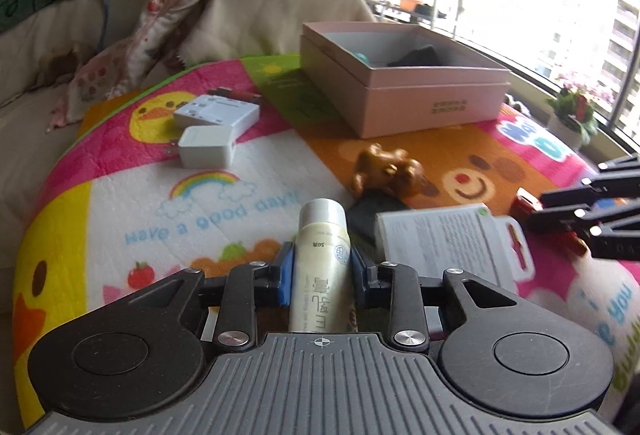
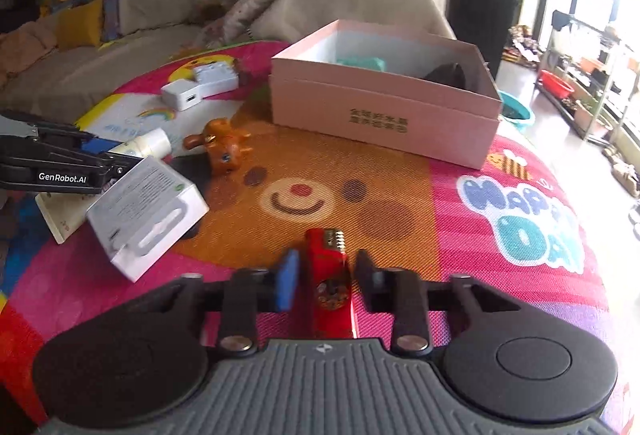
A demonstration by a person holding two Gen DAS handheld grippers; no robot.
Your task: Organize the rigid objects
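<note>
Your left gripper [image 1: 322, 267] is clamping a cream-coloured tube [image 1: 320, 259] between its blue pads [image 1: 285, 271]; the tube is running lengthwise between the fingers, its silver-white cap pointing forward and away from you, its printed body reaching back toward the gripper's base. In the right wrist view the same tube [image 2: 148, 145] is showing at the tip of the left gripper [image 2: 116, 159], raised over the white cartons.

Your right gripper [image 2: 326, 277] is straddling a red lighter [image 2: 330, 275], which is lying lengthwise between the fingers with its metal top pointing forward. The right finger is sitting against the lighter's side, while the blue pad [image 2: 287, 279] on the left finger is standing just beside it with a thin gap showing; whether the grip is complete cannot be told. The lighter is sitting low over the cartoon play mat [image 2: 400, 219]; contact with the mat is not readable.

The pink open box [image 1: 400, 91] is standing ahead on the mat, well apart from both grippers, with a teal item [image 2: 362, 63] and a dark item [image 2: 448, 75] inside it. A brown animal figurine [image 1: 386, 167] is lying between the box and the left gripper. Two white chargers [image 1: 212, 127] are resting touching each other at the far left of the mat. A white retail carton [image 2: 144, 211] is lying near the left gripper.
</note>
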